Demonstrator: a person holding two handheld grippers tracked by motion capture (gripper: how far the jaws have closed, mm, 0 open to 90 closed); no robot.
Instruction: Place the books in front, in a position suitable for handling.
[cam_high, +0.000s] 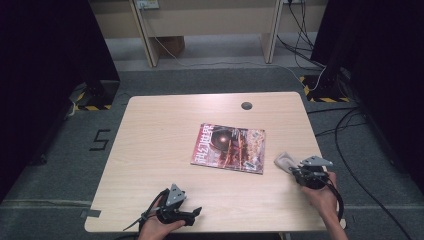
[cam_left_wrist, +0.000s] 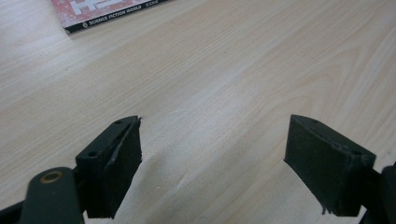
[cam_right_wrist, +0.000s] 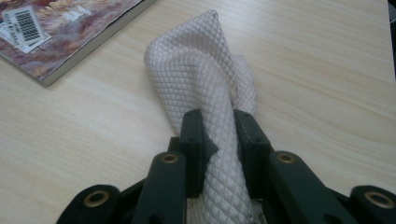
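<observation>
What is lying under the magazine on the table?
The magazine lies flat on the bare wooden table, with nothing sticking out past its edges. Whatever its cover hides cannot be seen. The white cloth sits beside it, apart.

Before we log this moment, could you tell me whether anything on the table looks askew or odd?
Only the magazine lies slightly askew to the table edges. The cloth is bunched, but only because the right claw pinches it.

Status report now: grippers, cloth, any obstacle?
Right gripper shut on white quilted cloth. Left gripper open, empty. Red-covered magazine beside cloth, apart.
</observation>
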